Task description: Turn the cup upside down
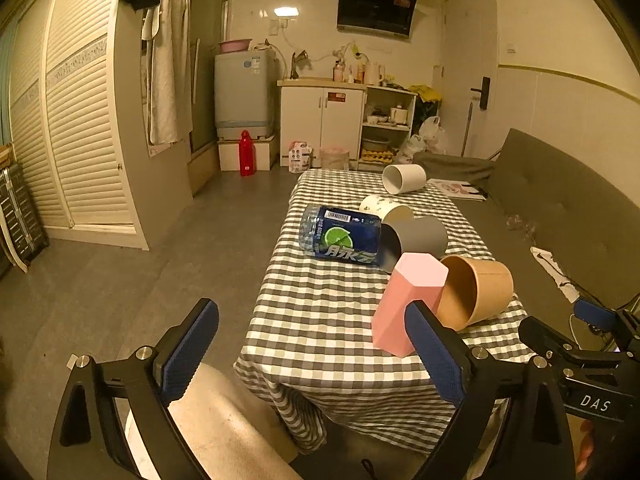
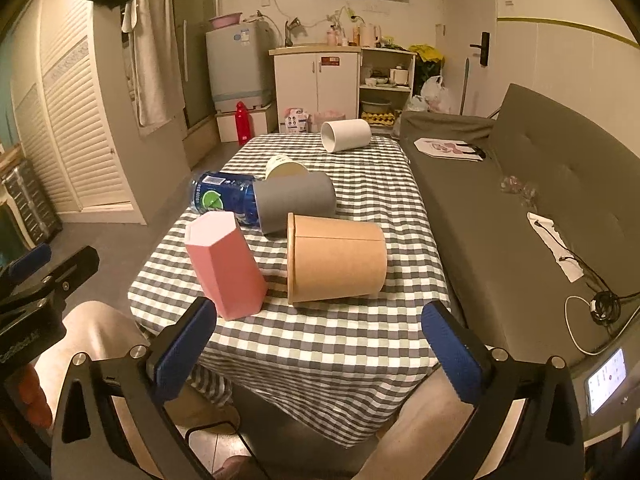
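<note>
A pink hexagonal cup stands upside down, leaning, near the front of the checkered table; it also shows in the left wrist view. A tan paper cup lies on its side right of it. Behind lie a grey cup, a printed paper cup, a white cup and a blue bottle. My right gripper is open and empty, just before the table's front edge. My left gripper is open and empty, off the table's left front corner.
A grey sofa runs along the table's right side, with papers, a cable and a phone on it. The person's knees are below the grippers. Open floor lies left of the table.
</note>
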`<state>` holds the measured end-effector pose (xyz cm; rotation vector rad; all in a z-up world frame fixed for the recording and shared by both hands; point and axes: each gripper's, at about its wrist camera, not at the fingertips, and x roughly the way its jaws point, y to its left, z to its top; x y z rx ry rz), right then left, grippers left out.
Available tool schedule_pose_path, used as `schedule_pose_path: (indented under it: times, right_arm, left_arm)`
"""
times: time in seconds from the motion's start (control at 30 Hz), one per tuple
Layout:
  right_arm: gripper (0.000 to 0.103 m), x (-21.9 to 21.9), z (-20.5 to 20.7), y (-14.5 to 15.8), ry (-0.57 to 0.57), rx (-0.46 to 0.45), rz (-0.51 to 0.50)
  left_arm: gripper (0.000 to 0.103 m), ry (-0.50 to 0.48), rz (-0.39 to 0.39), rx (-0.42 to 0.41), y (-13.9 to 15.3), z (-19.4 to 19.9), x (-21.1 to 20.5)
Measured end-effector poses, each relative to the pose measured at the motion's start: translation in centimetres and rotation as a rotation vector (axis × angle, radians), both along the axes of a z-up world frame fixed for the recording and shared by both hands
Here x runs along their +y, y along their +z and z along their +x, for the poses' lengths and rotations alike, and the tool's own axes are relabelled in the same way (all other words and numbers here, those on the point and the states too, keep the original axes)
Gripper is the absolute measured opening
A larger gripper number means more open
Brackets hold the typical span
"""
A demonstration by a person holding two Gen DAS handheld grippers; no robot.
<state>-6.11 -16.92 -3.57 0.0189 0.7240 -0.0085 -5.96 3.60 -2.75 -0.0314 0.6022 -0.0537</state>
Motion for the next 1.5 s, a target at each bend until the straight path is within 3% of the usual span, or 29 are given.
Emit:
schedule_pose_path:
  times: [1.5]
  right_arm:
    - [0.103, 0.01, -0.09, 0.19, -0.012, 0.003, -0.017]
  left_arm:
    - [0.097, 0.017, 0.008, -0.003, -0.09, -0.12, 0.20]
